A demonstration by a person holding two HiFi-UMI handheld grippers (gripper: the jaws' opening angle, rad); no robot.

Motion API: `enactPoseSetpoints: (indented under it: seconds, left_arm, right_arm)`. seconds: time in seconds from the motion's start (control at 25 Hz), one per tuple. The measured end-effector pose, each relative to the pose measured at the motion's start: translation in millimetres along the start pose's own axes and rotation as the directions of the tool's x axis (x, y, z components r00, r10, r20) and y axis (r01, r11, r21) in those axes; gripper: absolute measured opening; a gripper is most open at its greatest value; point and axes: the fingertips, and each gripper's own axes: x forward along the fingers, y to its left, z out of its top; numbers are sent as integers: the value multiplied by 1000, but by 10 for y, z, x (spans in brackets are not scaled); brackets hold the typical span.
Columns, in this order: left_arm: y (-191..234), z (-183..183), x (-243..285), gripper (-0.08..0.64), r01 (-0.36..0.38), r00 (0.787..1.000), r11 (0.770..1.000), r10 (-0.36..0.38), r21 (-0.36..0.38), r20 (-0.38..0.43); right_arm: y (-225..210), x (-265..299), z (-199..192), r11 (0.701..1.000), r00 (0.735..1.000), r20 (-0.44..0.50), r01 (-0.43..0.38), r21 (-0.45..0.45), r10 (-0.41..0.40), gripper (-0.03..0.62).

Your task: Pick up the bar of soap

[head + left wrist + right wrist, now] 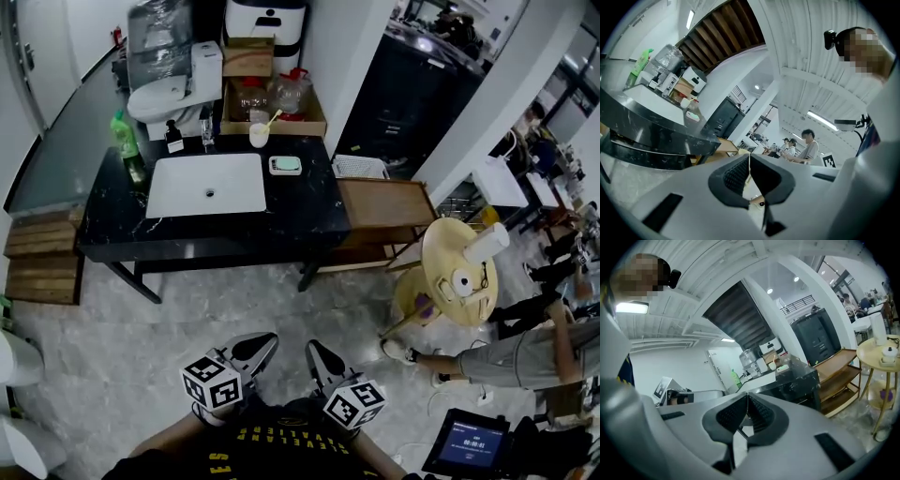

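The pale green bar of soap [285, 164] lies in a white dish on the black marble counter [309, 206], just right of the white sink basin [207, 185]. It also shows small and far in the left gripper view, soap [692, 116], and the right gripper view, soap [782, 367]. Both grippers are held low and close to the person's body, well short of the counter. My left gripper [266, 343] is shut and empty. My right gripper [313, 351] is shut and empty too. In each gripper view the ribbed pads meet with nothing between them.
A green bottle [127, 142], a soap dispenser [173, 137] and a cup [259, 134] stand behind the basin. A wooden crate [272, 103] and a toilet [173, 89] lie beyond. A wooden shelf [384, 211] and a round side table [464, 272] stand right. People [525, 352] are at right.
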Motion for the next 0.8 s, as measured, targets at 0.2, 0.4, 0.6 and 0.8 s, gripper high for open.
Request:
enactPoseSetpoints:
  seconds: [0.2,0.4,0.6,0.8]
  left_arm:
    - [239,204,83,14,-6,1000,1000,6,10,3]
    - [483,391,270,14,-22,1000,999,22,45,-15]
    - [821,638,549,14,-84,996,990,87,115,-14]
    - [1127,1008,1067,14,-148,989,980,148,134,12]
  right_arm:
    - [-91,314,155,1000,1000,9,20,5,-20,18]
    - [-241,684,238,1000,1000,-2,3,27,-3,18]
    - [-495,1226,420,997,998,-8,-69,39,69,18]
    - [-920,1721,871,990,991,2,-135,30,135,18]
